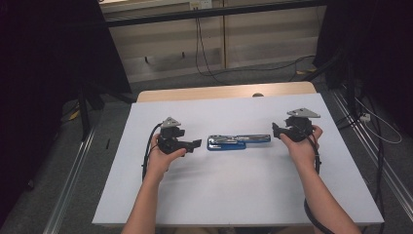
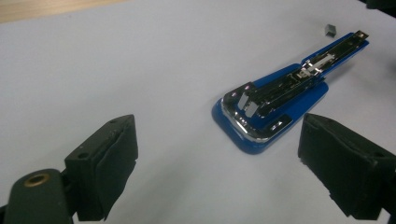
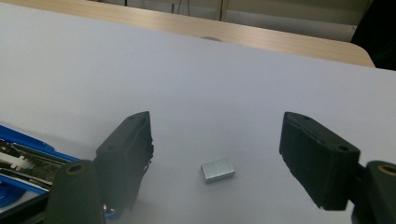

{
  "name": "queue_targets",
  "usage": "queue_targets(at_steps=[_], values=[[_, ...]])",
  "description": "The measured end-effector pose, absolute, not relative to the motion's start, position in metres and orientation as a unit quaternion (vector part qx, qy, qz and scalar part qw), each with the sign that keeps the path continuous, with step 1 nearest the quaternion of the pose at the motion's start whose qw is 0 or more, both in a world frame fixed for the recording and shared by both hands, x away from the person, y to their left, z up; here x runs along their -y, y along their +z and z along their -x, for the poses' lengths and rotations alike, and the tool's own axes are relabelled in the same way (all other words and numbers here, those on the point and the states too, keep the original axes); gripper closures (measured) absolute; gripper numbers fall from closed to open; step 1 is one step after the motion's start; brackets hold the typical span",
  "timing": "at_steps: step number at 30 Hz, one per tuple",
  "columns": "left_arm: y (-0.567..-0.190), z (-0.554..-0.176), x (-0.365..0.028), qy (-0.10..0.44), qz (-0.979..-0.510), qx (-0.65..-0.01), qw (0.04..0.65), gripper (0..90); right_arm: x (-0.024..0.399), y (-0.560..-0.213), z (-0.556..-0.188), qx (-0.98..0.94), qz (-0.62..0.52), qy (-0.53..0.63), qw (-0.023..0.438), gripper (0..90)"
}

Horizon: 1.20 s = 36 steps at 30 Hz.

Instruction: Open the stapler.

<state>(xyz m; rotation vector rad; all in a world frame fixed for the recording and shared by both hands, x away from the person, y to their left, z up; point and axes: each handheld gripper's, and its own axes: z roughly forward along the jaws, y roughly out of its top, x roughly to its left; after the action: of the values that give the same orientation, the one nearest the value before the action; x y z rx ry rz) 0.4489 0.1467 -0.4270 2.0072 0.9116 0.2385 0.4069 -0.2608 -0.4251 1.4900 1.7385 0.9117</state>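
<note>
A person holds a tool in each hand over a white tabletop (image 1: 234,190). A blue stapler (image 1: 238,142), swung open with its metal magazine showing, lies flat at the middle, its long axis running left to right between the hands. The left tool (image 1: 197,144), jaws apart and empty, sits just beside the stapler's wide end. The right tool (image 1: 275,130), jaws also apart and empty, hovers near the narrow end. A small block of staples (image 3: 217,169) lies on the tabletop between the right jaws, so the right hand seems placed to take it.
</note>
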Motion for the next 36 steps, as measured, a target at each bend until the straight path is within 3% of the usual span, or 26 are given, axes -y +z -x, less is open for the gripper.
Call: queue_targets(at_steps=[19,25,32,34,36], values=[[-0.417,-0.442,-0.159,0.125,-0.798,-0.360,0.467,10.7,0.276,-0.440,-0.406,-0.661,-0.580,0.335,0.339,25.2],[-0.414,-0.441,-0.162,0.131,-0.795,-0.360,0.470,10.7,0.275,-0.447,-0.408,-0.669,-0.580,0.326,0.332,32.5],[-0.415,-0.442,-0.163,0.134,-0.793,-0.366,0.468,10.7,0.275,-0.455,-0.409,-0.676,-0.585,0.321,0.312,51.1],[-0.416,-0.443,-0.164,0.133,-0.792,-0.368,0.468,10.7,0.274,-0.457,-0.410,-0.678,-0.585,0.328,0.300,61.8],[-0.416,-0.443,-0.164,0.134,-0.792,-0.369,0.467,10.7,0.272,-0.460,-0.411,-0.684,-0.587,0.315,0.299,60.2]])
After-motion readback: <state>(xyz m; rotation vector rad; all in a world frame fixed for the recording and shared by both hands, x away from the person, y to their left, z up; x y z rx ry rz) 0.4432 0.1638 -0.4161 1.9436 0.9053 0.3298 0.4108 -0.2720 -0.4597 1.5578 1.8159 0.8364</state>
